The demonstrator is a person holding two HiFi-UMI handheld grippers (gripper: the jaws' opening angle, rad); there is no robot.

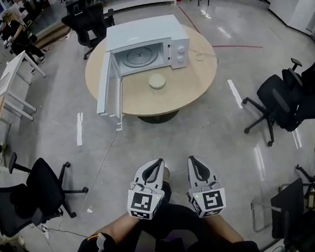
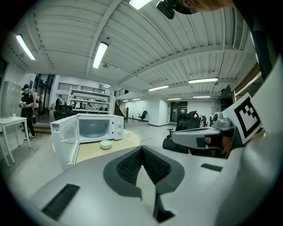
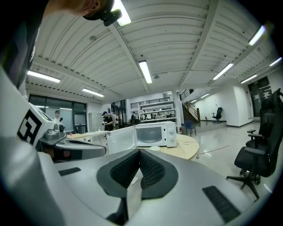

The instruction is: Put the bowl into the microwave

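Observation:
A small pale bowl (image 1: pixel 157 81) sits on the round wooden table (image 1: pixel 192 85), just in front of a white microwave (image 1: pixel 147 45). The microwave's door (image 1: pixel 107 88) hangs wide open to the left, and its cavity with the glass plate is bare. Both grippers are held low and close to my body, far from the table and side by side. My left gripper (image 1: pixel 158 163) is shut with nothing in it, and so is my right gripper (image 1: pixel 193 161). The left gripper view shows the bowl (image 2: pixel 105 144) and microwave (image 2: pixel 95 128) far off; the right gripper view shows the same bowl (image 3: pixel 154 148) and microwave (image 3: pixel 150 134).
Grey floor lies between me and the table. Black office chairs stand at the left front (image 1: pixel 38 190), at the right (image 1: pixel 279 101) and behind the table (image 1: pixel 88 20). A white desk (image 1: pixel 14 73) and a person (image 1: pixel 11 30) are at the far left. A cable (image 1: pixel 103 159) trails across the floor.

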